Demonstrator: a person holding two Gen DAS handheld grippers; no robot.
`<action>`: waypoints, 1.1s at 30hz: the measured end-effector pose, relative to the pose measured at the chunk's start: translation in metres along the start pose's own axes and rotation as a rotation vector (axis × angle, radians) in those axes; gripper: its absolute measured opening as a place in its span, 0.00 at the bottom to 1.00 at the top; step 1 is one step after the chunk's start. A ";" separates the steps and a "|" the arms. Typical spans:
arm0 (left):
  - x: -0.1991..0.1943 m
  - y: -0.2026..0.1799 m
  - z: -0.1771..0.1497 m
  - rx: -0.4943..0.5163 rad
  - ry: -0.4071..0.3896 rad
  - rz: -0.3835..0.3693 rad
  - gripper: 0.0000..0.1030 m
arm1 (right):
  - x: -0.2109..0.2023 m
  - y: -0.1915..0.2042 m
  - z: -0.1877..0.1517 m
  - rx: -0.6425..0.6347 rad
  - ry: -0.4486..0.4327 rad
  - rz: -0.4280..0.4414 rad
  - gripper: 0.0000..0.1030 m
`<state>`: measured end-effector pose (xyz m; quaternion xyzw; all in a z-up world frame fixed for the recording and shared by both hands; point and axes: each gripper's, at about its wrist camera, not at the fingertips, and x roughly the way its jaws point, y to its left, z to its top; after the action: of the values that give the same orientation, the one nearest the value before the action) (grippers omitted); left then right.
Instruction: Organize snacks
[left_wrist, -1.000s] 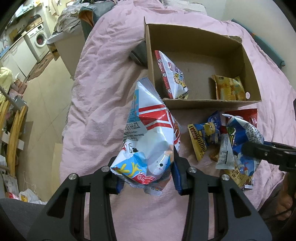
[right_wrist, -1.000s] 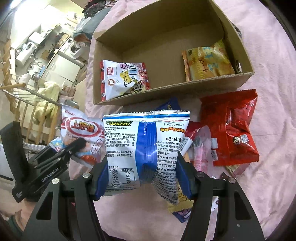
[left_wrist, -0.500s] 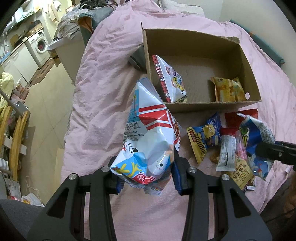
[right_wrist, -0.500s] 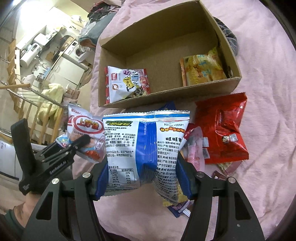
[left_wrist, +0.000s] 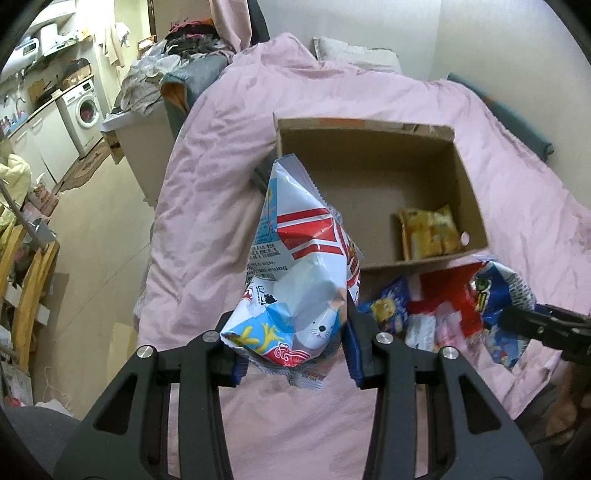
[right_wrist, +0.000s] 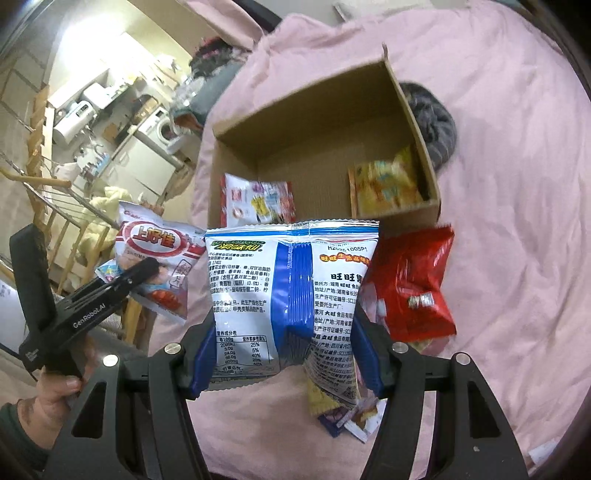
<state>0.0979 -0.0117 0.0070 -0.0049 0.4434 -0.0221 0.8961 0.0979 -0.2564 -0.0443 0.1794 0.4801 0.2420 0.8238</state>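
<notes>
Covering nearly the whole surface, a rumpled pink bedspread (left_wrist: 229, 206) runs from the near edge up to a pale pillow (left_wrist: 354, 55) by the cream wall. Left of the bed lies a beige floor (left_wrist: 99, 236), and beyond it a laundry corner holds a washing machine (left_wrist: 85, 110), white cabinets and heaped clothes. Wooden rails (right_wrist: 40, 147) stand at the far left.

On the bedspread sits an open cardboard box (left_wrist: 469, 184). It holds a yellow packet (left_wrist: 428, 232) against its right wall and a red-and-white packet (right_wrist: 258, 199) at its left. A dark grey knit item (right_wrist: 432, 122) rests just beside the box. In front of the box lies a loose pile with a red bag (right_wrist: 410, 284) and smaller wrappers.

The left gripper (left_wrist: 291, 354) is clamped on a white, red and blue snack bag (left_wrist: 299, 266), held in the air near the box's front left corner. The right gripper (right_wrist: 284, 354) is clamped on a blue-and-white snack bag (right_wrist: 266, 288), held up before the box.
</notes>
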 end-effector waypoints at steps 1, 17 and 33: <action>-0.001 -0.002 0.003 0.003 -0.004 -0.006 0.36 | -0.002 0.001 0.001 -0.008 -0.017 -0.006 0.63; 0.000 -0.019 0.042 0.059 -0.081 -0.002 0.36 | -0.014 0.007 0.020 -0.013 -0.167 -0.061 0.63; 0.019 -0.039 0.074 0.112 -0.120 -0.014 0.36 | -0.009 0.008 0.045 -0.001 -0.222 -0.094 0.63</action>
<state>0.1670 -0.0526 0.0379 0.0409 0.3871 -0.0530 0.9196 0.1322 -0.2574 -0.0125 0.1817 0.3935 0.1819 0.8826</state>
